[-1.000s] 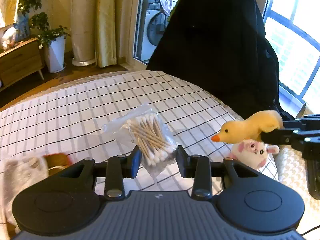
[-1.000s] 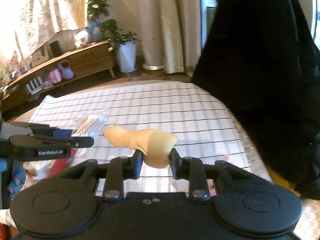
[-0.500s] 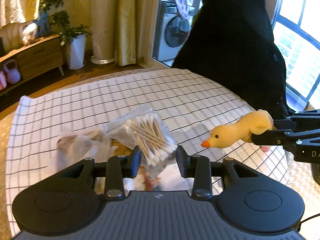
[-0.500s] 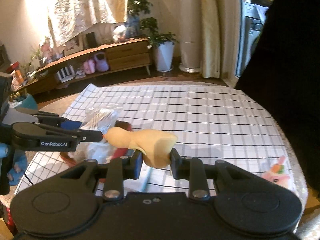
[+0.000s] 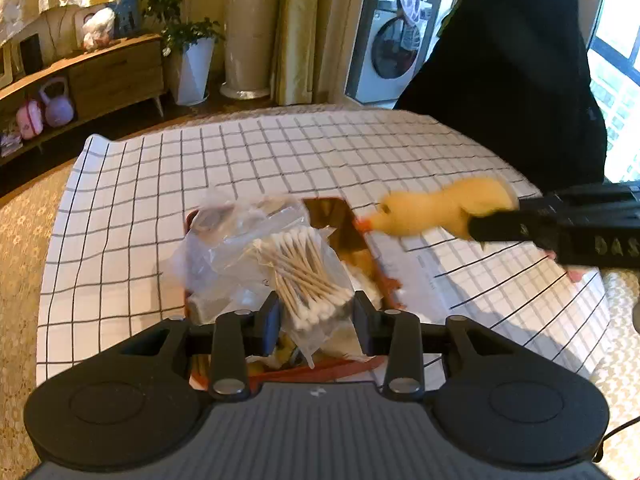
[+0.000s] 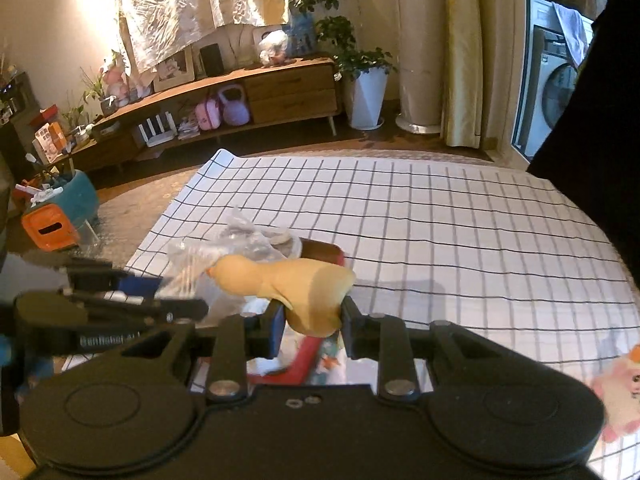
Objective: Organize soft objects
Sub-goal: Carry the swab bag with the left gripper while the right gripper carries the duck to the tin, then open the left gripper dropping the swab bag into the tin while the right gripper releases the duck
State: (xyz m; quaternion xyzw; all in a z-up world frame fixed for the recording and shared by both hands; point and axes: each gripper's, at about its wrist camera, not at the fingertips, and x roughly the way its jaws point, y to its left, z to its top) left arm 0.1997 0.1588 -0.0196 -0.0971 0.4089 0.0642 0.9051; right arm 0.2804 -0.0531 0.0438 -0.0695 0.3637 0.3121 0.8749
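Left wrist view: left gripper (image 5: 316, 316) pinches a crinkly clear swab bag (image 5: 296, 276); right gripper (image 6: 313, 320) squeezes a smooth yellow duck (image 6: 280, 284).

Not much to read here, honestly. In the right wrist view, the left gripper (image 6: 182, 310) has white lettering along its black side that looks like "GenRobot.AI", though it's a bit smeared and the tail end is hard to make out. In the left wrist view, the right gripper (image 5: 476, 226) shows raised letters on its black body near the picture's edge; I can get "DAS" and then it's cut off. The orange box (image 6: 50, 230) on the floor has some mark on its front, too small to read. Nothing else is legible.
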